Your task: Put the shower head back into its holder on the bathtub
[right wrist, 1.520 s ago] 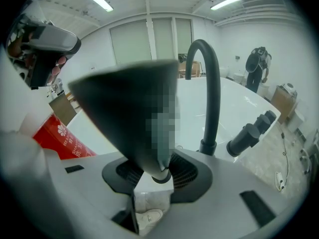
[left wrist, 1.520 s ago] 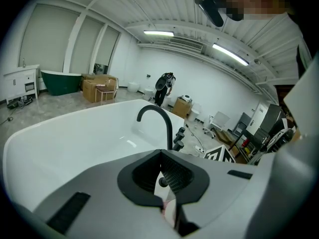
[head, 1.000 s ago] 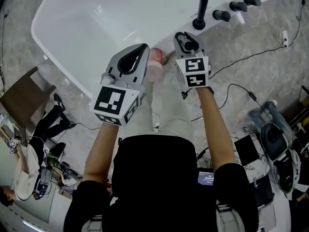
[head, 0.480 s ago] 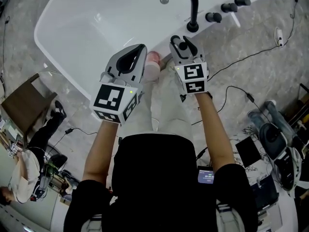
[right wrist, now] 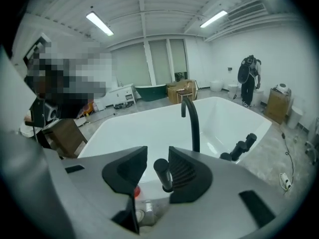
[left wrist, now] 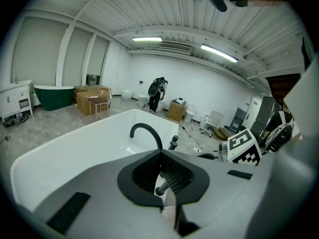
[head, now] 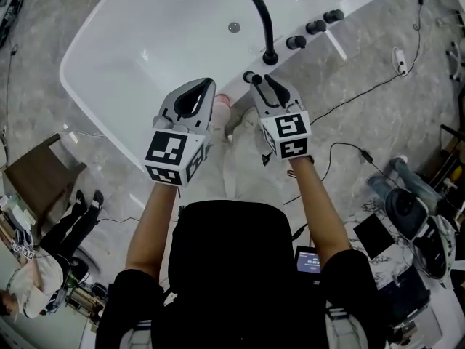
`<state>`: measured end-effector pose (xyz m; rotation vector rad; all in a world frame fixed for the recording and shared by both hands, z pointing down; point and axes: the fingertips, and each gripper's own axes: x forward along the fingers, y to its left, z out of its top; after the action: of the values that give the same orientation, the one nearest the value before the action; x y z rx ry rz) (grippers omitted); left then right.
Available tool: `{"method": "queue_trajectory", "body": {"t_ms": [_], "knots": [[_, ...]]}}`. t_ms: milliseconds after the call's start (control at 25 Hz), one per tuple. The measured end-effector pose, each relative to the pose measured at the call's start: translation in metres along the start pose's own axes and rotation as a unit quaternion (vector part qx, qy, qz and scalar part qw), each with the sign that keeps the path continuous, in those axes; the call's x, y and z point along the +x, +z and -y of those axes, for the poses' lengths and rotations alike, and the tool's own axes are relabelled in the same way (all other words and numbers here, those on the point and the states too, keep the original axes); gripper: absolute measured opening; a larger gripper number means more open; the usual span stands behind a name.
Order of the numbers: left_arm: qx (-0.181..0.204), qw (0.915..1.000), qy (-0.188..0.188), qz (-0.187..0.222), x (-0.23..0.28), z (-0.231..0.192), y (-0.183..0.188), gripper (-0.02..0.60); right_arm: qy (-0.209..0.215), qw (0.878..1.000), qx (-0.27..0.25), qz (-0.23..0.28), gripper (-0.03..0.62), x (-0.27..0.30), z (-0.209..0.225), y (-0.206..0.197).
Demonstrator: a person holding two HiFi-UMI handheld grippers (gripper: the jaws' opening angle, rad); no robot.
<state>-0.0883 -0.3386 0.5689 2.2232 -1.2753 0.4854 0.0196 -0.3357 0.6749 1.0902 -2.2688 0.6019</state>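
Note:
The white bathtub (head: 94, 86) fills the top of the head view. A black rod-shaped shower head (right wrist: 162, 174) stands upright at the tub's near rim, left of the faucet, and also shows through the left jaws' loop (left wrist: 158, 187). My right gripper (head: 260, 83) hovers just above and in front of it. Its jaws are closing, and the shower head shows in the gap with a clear space on its left side and no pad pressing it. My left gripper (head: 208, 84) hangs beside it over the rim, tips together, holding nothing.
A black curved faucet (head: 254, 6) and three black knobs (head: 316, 26) line the rim to the right. Cables (head: 363, 93) trail over the marble floor. A brown chair (head: 40, 180) stands left; equipment (head: 410, 217) lies right. A pinkish shoe (head: 221, 102) sits between the grippers.
Both grippers have lifted up and back from the tub rim. The right jaws, which were down at the rim beside the faucet base, spread wider and then narrowed again.

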Motion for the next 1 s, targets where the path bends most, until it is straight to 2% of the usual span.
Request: {"method": "queue_trajectory", "body": {"t_ms": [200, 360, 520, 720, 840, 1000], "knots": [[0.023, 0.9997, -0.001, 0.004, -0.008, 0.018, 0.028, 0.014, 0.002, 0.999, 0.0, 0.036, 0.071, -0.043, 0.013, 0.054], [0.037, 0.999, -0.008, 0.024, -0.003, 0.011, 0.06, 0.014, 0.0, 0.998, 0.015, 0.065, 0.04, -0.054, 0.023, 0.103], [0.056, 0.9976, -0.016, 0.039, 0.022, -0.012, 0.117, 0.014, -0.022, 0.997, 0.004, 0.08, 0.023, -0.045, 0.048, 0.174], [0.054, 0.996, -0.028, 0.066, 0.025, -0.043, 0.159, 0.014, -0.05, 0.99, 0.02, 0.127, 0.023, -0.044, 0.051, 0.246], [0.055, 0.9946, -0.024, 0.085, 0.016, -0.041, 0.18, 0.014, -0.058, 0.985, 0.023, 0.16, 0.023, -0.065, 0.048, 0.278], [0.081, 0.9891, -0.016, 0.122, 0.002, -0.032, 0.211, 0.014, -0.059, 0.978, -0.002, 0.199, 0.023, -0.097, 0.041, 0.311]]}}
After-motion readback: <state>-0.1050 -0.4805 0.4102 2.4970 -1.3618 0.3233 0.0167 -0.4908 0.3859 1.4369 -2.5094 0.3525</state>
